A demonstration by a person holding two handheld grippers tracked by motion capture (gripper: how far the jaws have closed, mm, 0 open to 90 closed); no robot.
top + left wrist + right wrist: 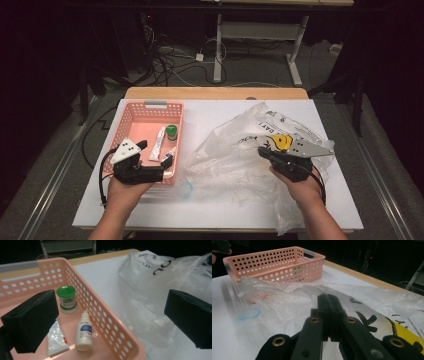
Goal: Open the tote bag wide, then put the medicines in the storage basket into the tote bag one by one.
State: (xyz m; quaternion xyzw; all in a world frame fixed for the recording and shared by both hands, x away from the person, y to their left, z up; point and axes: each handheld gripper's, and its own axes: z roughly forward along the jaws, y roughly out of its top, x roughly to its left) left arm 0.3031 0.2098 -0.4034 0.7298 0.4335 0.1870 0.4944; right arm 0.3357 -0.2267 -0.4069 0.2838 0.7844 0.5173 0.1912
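Both forearms enter from six o'clock. The left gripper (167, 161), at eight o'clock, has its jaws spread wide, pointing toward three. The right gripper (261, 151), at four o'clock, has its jaws pressed together, pointing toward ten.

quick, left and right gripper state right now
left gripper: open, jaws wide apart over the pink basket, holding nothing
right gripper: closed, jaws together over the clear plastic bag; cannot tell if it pinches the bag

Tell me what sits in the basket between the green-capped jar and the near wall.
In the left gripper view, a white dropper bottle stands between the green-capped jar and the pink basket wall nearest the camera, with a white tube lying beside it.
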